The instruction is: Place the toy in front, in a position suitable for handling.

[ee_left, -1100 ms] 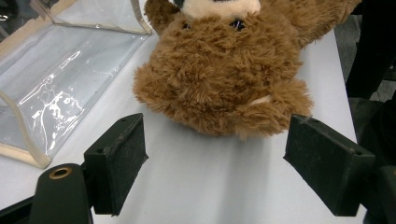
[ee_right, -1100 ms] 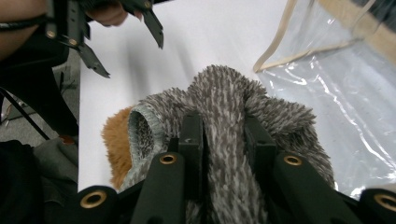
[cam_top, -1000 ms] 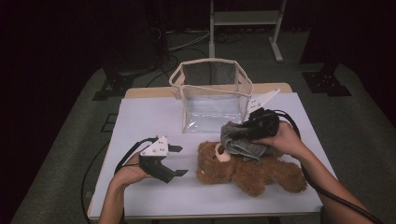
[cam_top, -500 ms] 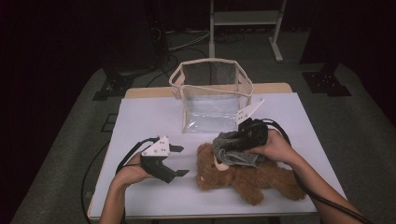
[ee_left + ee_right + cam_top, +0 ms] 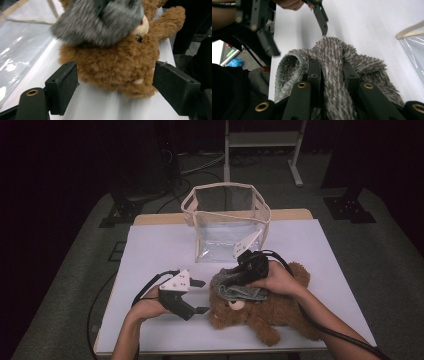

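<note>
A brown teddy bear (image 5: 270,315) lies on the white table (image 5: 160,250), head to the left. My right gripper (image 5: 231,279) is shut on a grey fuzzy cloth (image 5: 237,290) and holds it on top of the bear's head. In the right gripper view the cloth (image 5: 332,55) bunches between the jaws of my right gripper (image 5: 332,67), one opening gaping at the left. My left gripper (image 5: 204,296) stands open just left of the head. Its jaws (image 5: 117,82) flank the bear's head (image 5: 112,62) without touching it, with the grey cloth (image 5: 100,22) above.
A clear plastic bag with a beige rim (image 5: 227,225) stands open-topped behind the bear, near the table's far edge. Cables trail off the table's front from both grippers. A metal stand (image 5: 260,140) stands on the floor beyond the table.
My right gripper has moved left and down with the grey cloth, from the bear's body to over its head. The left gripper has stayed put.
</note>
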A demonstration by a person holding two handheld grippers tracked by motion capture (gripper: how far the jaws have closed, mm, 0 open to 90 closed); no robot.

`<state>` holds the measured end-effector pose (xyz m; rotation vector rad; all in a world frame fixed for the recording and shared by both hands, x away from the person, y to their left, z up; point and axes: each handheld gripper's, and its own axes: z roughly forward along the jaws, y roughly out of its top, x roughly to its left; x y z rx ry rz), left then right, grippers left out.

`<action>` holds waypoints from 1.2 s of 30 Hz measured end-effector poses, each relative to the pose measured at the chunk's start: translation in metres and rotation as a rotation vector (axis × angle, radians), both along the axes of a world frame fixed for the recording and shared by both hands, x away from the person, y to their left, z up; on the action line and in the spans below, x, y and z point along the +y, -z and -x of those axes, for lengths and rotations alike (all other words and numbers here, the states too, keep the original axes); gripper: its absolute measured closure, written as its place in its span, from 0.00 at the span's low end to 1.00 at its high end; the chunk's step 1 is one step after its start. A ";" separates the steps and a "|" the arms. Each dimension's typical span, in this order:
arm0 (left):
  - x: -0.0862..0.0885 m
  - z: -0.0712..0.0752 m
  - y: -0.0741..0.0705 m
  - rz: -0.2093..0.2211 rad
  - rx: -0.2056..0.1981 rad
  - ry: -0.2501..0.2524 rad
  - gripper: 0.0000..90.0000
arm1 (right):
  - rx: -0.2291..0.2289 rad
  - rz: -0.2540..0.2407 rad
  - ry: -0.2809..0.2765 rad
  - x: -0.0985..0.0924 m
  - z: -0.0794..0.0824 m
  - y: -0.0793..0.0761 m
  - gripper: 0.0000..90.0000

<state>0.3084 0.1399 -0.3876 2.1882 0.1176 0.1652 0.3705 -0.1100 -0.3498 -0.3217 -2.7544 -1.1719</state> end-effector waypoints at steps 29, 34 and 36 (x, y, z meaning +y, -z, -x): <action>-0.031 0.004 0.011 0.000 0.020 0.057 0.23 | -0.036 0.014 0.055 -0.034 0.011 0.000 0.81; -0.034 0.006 0.013 -0.005 0.029 0.070 0.22 | -0.044 0.020 0.044 -0.034 0.012 -0.004 0.80; -0.035 0.006 0.013 -0.010 0.025 0.073 0.23 | -0.050 0.011 0.060 -0.043 0.013 -0.008 0.80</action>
